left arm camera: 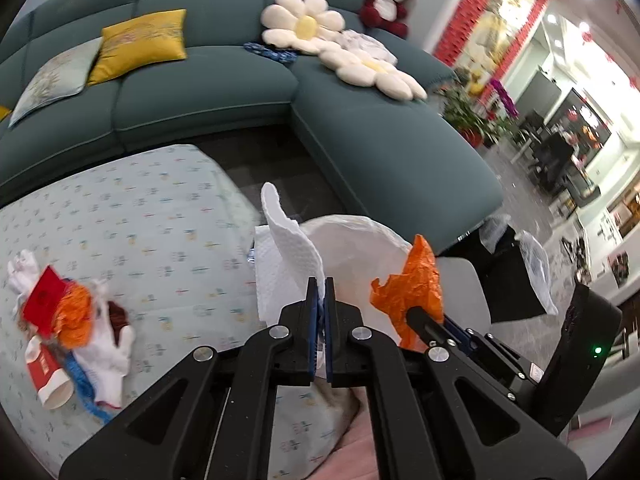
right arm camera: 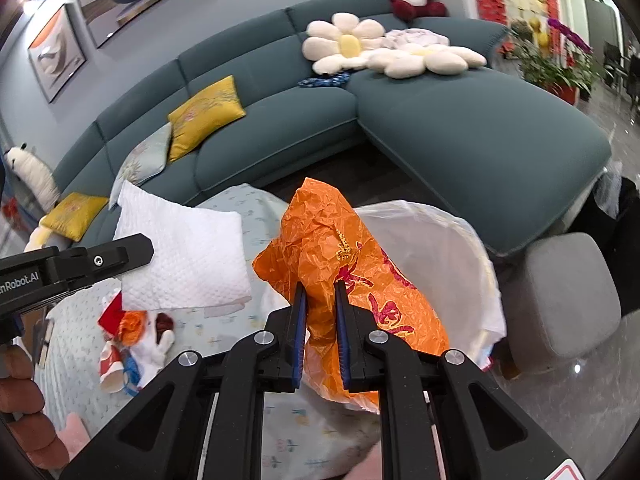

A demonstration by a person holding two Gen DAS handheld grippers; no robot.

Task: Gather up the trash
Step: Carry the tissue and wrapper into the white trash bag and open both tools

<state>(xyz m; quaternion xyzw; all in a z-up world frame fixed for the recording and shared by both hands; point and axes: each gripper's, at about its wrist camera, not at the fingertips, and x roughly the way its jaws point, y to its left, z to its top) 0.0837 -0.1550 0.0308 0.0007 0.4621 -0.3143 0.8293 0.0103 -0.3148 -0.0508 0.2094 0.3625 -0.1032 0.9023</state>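
Left gripper [left arm camera: 321,280] clamped tight on a white paper towel [left arm camera: 286,264]; right gripper [right arm camera: 320,286] jaws narrow, pinching a crumpled orange bag [right arm camera: 352,264]. Both are held up over the table's [left arm camera: 152,216] right edge, just beside the white-lined bin [right arm camera: 452,256] mouth, which is open. Grey stool [right arm camera: 564,300] sits right of the bin, sofa [right arm camera: 460,128] chaise close behind it; dark floor strip between table and sofa. More trash [left arm camera: 68,320] lies well apart on the table's left: red cup, red card, orange scrap, white glove.
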